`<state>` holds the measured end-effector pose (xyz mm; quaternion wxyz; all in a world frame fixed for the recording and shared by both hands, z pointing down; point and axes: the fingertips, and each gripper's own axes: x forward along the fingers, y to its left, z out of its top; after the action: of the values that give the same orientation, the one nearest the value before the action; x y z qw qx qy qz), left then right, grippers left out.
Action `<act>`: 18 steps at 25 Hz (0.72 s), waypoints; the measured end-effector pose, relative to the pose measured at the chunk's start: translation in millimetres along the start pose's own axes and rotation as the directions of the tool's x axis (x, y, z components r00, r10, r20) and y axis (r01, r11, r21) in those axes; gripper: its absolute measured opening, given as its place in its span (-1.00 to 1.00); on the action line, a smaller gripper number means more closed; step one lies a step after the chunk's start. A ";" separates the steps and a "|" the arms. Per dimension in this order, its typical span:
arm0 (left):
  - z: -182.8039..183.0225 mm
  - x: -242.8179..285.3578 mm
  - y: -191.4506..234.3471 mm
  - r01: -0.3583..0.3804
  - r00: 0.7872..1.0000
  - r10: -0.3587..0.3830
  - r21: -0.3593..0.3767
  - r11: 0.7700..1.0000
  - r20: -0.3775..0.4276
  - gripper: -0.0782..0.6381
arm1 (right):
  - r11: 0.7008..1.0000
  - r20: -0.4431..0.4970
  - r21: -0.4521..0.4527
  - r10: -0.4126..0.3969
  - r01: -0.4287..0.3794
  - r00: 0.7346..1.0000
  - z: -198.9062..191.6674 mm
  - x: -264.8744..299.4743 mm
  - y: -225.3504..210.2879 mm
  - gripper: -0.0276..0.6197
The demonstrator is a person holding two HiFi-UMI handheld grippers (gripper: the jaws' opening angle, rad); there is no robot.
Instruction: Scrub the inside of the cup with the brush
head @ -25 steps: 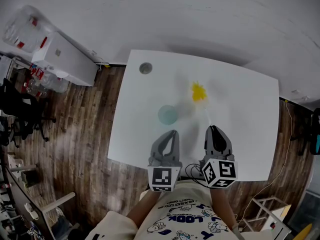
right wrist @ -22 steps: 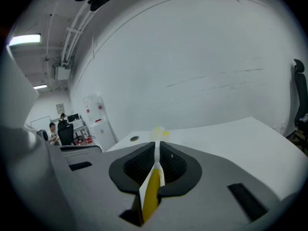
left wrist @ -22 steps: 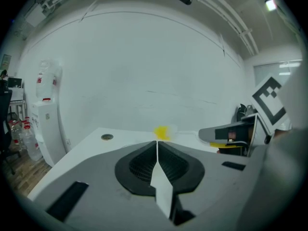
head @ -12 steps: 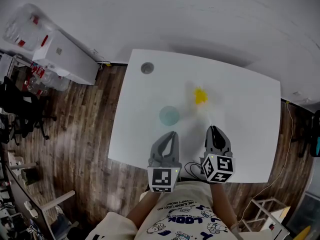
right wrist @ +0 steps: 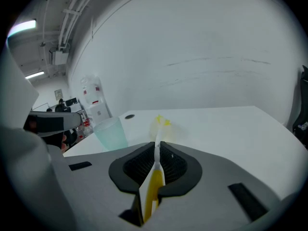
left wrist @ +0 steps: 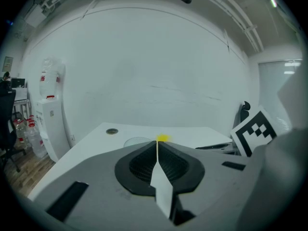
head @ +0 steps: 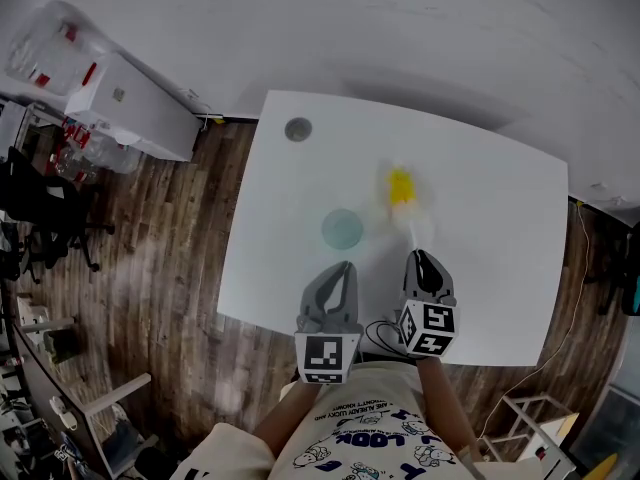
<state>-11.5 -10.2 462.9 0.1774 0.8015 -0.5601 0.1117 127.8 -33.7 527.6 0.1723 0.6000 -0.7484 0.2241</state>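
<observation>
Now, right gripper [head: 420, 259]: clamped on brush [head: 400, 185] handle.
left gripper [head: 344, 267]: closed, empty; better to open it and steady the cup [head: 342, 228].
cup: upright, left of bristles; tip the head in.

Grey left gripper [head: 345, 268], right gripper [head: 420, 258], black-white marker cubes [head: 327, 356]; white T-shirt [head: 370, 436], blue cartoon print.

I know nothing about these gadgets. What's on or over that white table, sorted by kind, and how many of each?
cup: 1, pale blue-green, standing on the table
brush: 1, yellow head, held in the right gripper
round grey disc: 1, near the table's far left corner
grippers: 2; the left gripper is shut and empty
Total: 5
</observation>
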 end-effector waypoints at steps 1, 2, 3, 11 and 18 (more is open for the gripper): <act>-0.7 0.2 0.2 -0.001 1.000 0.001 0.000 1.000 -0.002 -0.73 | 1.000 -0.011 0.001 0.005 -0.005 1.000 -2.9 1.1 0.8 -0.78; -1.3 0.5 0.3 -0.001 1.000 0.001 0.000 1.000 -0.004 -0.73 | 1.000 -0.018 0.003 0.016 -0.016 1.000 -4.9 2.1 2.3 -0.78; -1.7 0.9 0.4 0.000 1.000 0.000 0.000 1.000 -0.006 -0.73 | 1.000 -0.020 0.004 0.030 -0.030 0.999 -5.9 3.1 4.3 -0.78; -3.3 3.3 1.8 0.001 1.000 -0.001 0.002 1.000 -0.007 -0.73 | 0.997 0.006 -0.013 0.072 -0.072 0.997 -1.9 5.6 11.2 -0.78; 2.6 4.8 1.9 0.011 1.000 -0.011 0.000 1.000 0.009 -0.73 | 0.995 0.068 -0.011 0.098 -0.098 0.993 23.0 -9.2 22.0 -0.78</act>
<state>-11.8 -16.0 462.7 0.1756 0.8049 -0.5565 0.1072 108.6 -34.7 500.5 0.1377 0.5692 -0.7832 0.2088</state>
